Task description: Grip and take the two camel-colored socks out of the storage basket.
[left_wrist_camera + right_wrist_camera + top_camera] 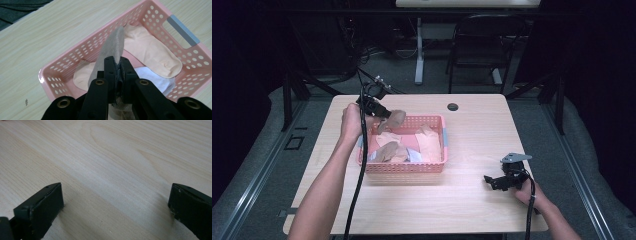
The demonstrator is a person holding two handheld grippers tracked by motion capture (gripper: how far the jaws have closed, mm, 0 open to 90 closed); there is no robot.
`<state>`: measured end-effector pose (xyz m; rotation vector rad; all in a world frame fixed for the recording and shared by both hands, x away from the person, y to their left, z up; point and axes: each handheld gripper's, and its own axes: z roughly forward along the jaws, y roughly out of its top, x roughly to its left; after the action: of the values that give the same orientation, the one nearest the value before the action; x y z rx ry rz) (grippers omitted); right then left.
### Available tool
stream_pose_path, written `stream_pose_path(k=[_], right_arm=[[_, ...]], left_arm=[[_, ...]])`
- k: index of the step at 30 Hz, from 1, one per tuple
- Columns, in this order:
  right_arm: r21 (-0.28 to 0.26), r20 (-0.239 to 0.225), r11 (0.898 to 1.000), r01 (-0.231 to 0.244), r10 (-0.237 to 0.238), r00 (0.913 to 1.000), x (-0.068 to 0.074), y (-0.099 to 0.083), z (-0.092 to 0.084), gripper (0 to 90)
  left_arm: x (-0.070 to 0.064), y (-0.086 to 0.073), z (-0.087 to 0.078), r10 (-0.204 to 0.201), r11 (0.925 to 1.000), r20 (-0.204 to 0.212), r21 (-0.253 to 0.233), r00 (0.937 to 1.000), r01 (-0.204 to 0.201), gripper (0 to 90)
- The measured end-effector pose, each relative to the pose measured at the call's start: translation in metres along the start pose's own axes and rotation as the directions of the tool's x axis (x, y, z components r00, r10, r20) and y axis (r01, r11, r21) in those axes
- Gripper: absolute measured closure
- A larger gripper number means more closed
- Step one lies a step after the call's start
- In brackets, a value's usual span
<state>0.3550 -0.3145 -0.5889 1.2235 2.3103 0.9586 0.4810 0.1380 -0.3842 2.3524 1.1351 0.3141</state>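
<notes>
A grey-brown sock [113, 47] is pinched between the jaws of the left gripper [117, 65], which are clamped tight on it, and is held above the far left corner of the pink basket [404, 167]. From the left gripper view the sock is seen edge-on: its long axis runs straight out from the jaw tips, away from the gripper, while its other end hangs down behind the jaws. In the high view the sock [393, 120] droops from the left gripper [381, 111] towards the basket's inside.

Below it, inside the basket, a peach sock [152, 51] is laid flat, a white cloth [156, 80] beside it and further pale socks underneath — none is touched by the held sock.

The right gripper [498, 181] is rested on the bare table [472, 135], well apart from the basket; its jaws are spread wide with nothing between them.
</notes>
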Motion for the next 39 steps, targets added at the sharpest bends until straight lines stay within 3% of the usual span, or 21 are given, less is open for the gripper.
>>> stream_pose_path(k=[8,17,25,32,34,39], right_arm=[[0.001,0.005,1.0,-0.001,0.001,1.0,0.001,0.0,0.0,0.0],[-0.003,0.001,1.0,0.001,-0.001,1.0,0.0,0.0,0.0,0.0],[0.0,0.007,1.0,0.003,-0.003,1.0,0.0,0.0,0.0,0.0],[-0.001,0.008,1.0,0.003,-0.003,1.0,0.0,0.0,0.0,0.0],[-0.001,0.007,1.0,0.003,-0.003,1.0,0.0,0.0,0.0,0.0],[0.0,0.007,1.0,0.003,-0.003,1.0,0.0,0.0,0.0,0.0]], left_arm=[[-0.002,0.002,-0.015,0.002,1.0,0.014,-0.009,0.9999,-0.002,85.8],[0.007,0.002,-0.032,-0.003,0.9999,0.037,-0.012,0.9993,0.003,85.8],[0.014,-0.003,-0.063,-0.022,0.9983,0.029,-0.054,0.9993,0.024,85.8],[0.026,-0.012,-0.083,-0.039,0.9965,0.014,-0.073,0.9991,0.04,85.8],[0.036,-0.02,-0.091,-0.061,0.9945,0.009,-0.084,0.9981,0.062,85.8],[0.045,-0.031,-0.104,-0.085,0.9912,-0.008,-0.103,0.9964,0.083,85.8]])
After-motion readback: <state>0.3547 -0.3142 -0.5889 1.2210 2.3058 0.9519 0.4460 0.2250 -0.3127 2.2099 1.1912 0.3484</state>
